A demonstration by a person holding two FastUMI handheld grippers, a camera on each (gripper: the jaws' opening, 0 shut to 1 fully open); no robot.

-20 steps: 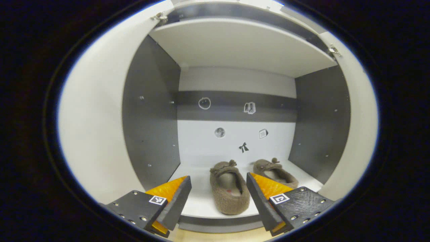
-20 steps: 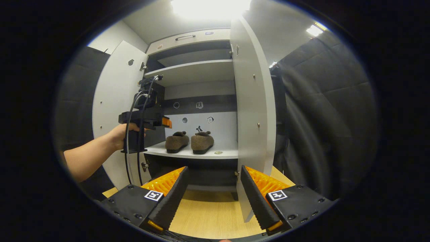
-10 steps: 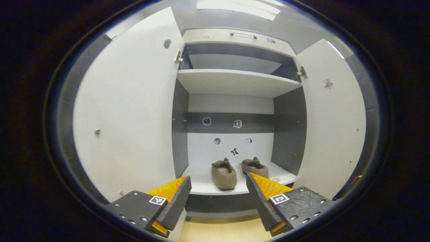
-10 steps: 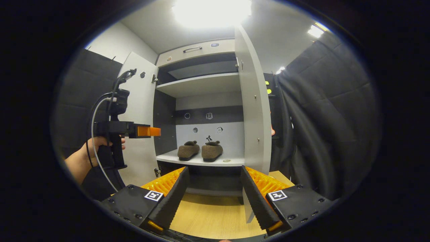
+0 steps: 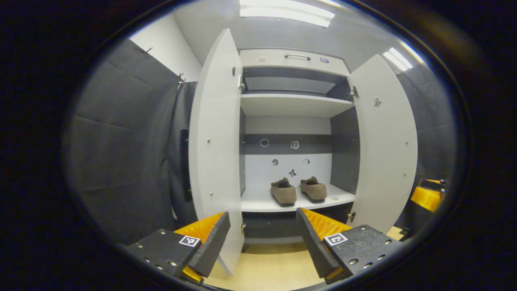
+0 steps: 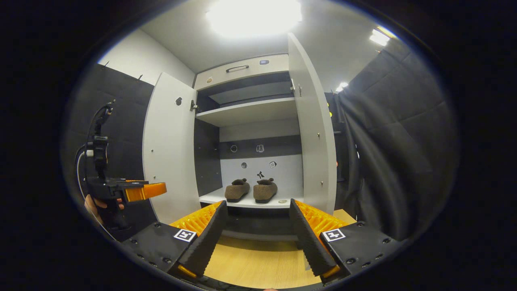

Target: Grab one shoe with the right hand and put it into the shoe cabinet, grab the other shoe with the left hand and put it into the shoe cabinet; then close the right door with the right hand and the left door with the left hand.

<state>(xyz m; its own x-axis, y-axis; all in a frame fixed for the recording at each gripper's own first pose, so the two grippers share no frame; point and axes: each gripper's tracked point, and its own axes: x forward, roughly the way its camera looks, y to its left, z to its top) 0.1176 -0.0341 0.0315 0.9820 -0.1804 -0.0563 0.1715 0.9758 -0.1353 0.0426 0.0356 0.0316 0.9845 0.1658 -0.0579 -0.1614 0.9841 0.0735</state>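
The right gripper (image 6: 256,232) is standing with its jaws spread wide and carrying nothing, pointing at the shoe cabinet (image 6: 248,70) from a position well back. The left gripper (image 5: 262,238) is likewise gaping and empty; in the right gripper view it (image 6: 141,190) is showing off to the left, held by a hand (image 6: 95,204).

Straight ahead of both grippers, the two shoes (image 6: 251,190) are sitting side by side on the lower shelf (image 6: 246,202), heels toward the grippers. Judged from this, the placing steps are complete and the door-closing step is in hand.

The right door (image 6: 315,133) is standing open, ahead and just right of the right gripper. The next move appears to call for bringing that gripper to the door's outer face and swinging it shut. The left door (image 5: 216,141) follows, with the left gripper.

Below the grippers, a light wooden floor (image 6: 258,262) is running up to the cabinet base. Dark padded walls (image 6: 396,141) are enclosing the room, with ceiling lights (image 6: 252,14) overhead.
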